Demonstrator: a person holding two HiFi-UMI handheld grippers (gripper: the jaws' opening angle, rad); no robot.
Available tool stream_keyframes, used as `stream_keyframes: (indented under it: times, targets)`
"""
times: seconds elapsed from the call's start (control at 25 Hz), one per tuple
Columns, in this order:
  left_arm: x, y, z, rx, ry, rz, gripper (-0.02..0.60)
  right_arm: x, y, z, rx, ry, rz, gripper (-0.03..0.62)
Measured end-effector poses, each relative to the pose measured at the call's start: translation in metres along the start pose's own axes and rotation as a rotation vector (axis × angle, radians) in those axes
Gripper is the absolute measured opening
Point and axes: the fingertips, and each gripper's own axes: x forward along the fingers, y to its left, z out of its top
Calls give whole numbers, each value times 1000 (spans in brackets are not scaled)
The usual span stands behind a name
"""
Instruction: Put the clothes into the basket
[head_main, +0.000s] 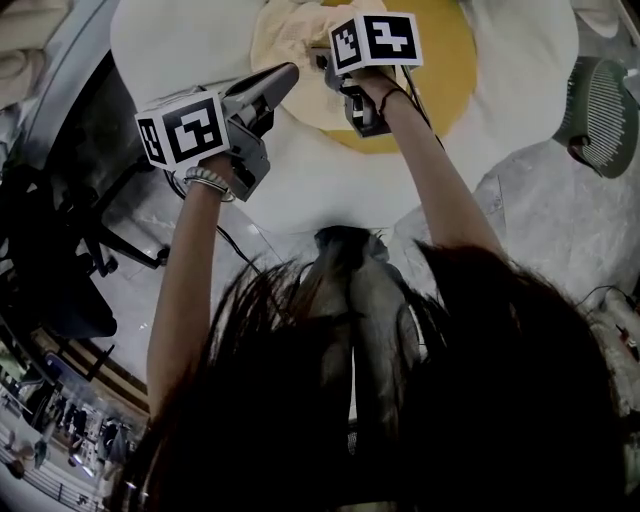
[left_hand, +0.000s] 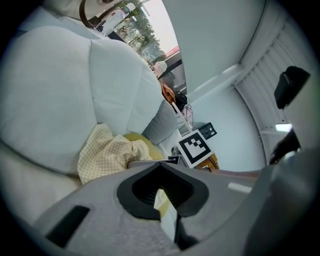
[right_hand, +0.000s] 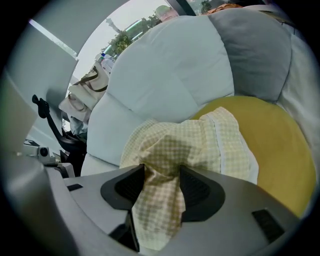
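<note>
A yellow checked cloth (right_hand: 190, 145) lies bunched on a white sofa (right_hand: 165, 75), half over a round yellow cushion (right_hand: 280, 150). My right gripper (right_hand: 162, 182) points steeply down onto it. Its jaws stand wide, with a fold of the cloth running down between them. In the head view this gripper (head_main: 318, 50) sits at the cloth (head_main: 280, 30) near the top. My left gripper (head_main: 290, 72) hovers just left of it, jaws together and holding nothing. From the left gripper view (left_hand: 161, 175) the cloth (left_hand: 105, 152) lies ahead and to the left.
A grey cushion (right_hand: 260, 50) leans behind the yellow one. A green slatted object (head_main: 600, 100) stands on the floor at the right. A black chair base (head_main: 60, 260) is at the left. The person's hair fills the lower head view.
</note>
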Motion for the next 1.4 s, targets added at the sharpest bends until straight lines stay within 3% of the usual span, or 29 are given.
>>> stream_keyframes:
  times: [0.32,0.4,0.52,0.64,0.92,1.4]
  targets:
    - [6,14,0,-4,-32,-18,11,31,-6,-12,-109,79,-64,207]
    - [17,9,-5,9,-40,-24,11,29,-16,-15,-155,85,-82,181]
    - [26,5,-17,14,-45,-22,11,23,-26,-21,-194,95,-80,88]
    - [25,4,-17,-3,-47,-29,11,22,-22,-20,-187,100,-61,42]
    - [5,0,-13,-27,-22,5,11,-5,2,-7,-98,25,5,37]
    - [-45,-58,24,-41,-6,12,11,-88,52,21,-88,3,21,35]
